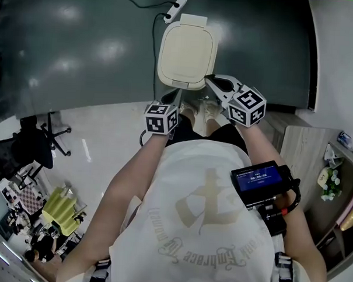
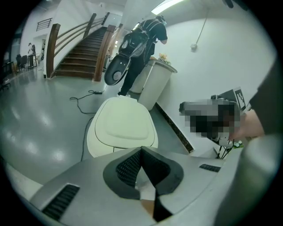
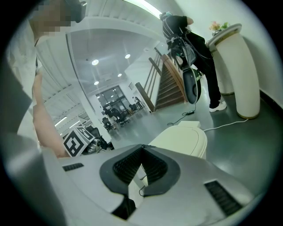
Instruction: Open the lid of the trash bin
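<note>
The trash bin (image 1: 186, 53) stands on the grey floor just ahead of me, its cream lid (image 2: 124, 121) down flat on it. My left gripper (image 1: 177, 96) hovers by the bin's near edge with its jaws shut and empty, the tips meeting (image 2: 141, 150) in the left gripper view. My right gripper (image 1: 208, 79) points at the bin's near right corner, and whether it touches I cannot tell. Its jaws are shut on nothing (image 3: 142, 147), with the lid (image 3: 183, 137) just beyond them.
A power strip (image 1: 175, 9) and its cable lie on the floor behind the bin. A person with a bag (image 2: 141, 39) stands by a white pedestal (image 2: 154, 84) near a staircase (image 2: 79, 48). A wooden cabinet (image 1: 304, 149) is at my right, an office chair (image 1: 30, 148) at my left.
</note>
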Available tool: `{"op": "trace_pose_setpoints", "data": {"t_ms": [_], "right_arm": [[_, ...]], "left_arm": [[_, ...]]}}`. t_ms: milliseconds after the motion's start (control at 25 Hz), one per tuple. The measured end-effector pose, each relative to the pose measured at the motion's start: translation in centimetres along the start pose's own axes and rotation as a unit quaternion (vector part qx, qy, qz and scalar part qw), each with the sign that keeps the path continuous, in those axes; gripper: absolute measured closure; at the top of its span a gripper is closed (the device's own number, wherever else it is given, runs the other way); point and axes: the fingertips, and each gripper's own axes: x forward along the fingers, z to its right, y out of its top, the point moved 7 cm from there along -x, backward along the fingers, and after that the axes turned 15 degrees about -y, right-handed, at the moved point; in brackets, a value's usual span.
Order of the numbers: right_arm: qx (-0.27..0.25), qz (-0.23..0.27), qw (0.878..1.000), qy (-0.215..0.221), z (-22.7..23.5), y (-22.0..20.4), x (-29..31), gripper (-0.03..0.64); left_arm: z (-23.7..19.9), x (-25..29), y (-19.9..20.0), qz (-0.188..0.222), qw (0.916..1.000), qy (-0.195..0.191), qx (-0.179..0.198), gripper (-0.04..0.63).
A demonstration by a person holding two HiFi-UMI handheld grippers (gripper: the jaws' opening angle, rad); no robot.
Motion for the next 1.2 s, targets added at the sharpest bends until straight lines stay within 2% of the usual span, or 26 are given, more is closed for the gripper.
{"op": "trace_pose_setpoints", "data": {"t_ms": [600, 840, 1080, 1200], "right_arm": [[0.017, -0.002, 1.0, -0.013, 2.5, -0.8, -0.8, 0.612], [0.02, -0.004, 1.0, -0.015, 2.7, -0.5, 0.0, 0.612], [0.022, -0.008, 1.0, -0.018, 2.9, -0.5, 0.0, 0.612], [0.022, -0.009, 1.0, -0.018, 3.0, -0.6, 0.1, 0.612]], "left_arm": [[-1.8, 3.3, -0.3, -0.068, 0.9969, 0.037, 0.007, 0.58], [-3.1, 3.5, -0.5, -0.085, 0.9957, 0.037, -0.006, 0.58], [-3.2, 3.5, -0.6, -0.095, 0.995, 0.031, 0.004, 0.58], [-3.2, 3.6, -0.6, -0.106, 0.9933, 0.039, 0.024, 0.58]]}}
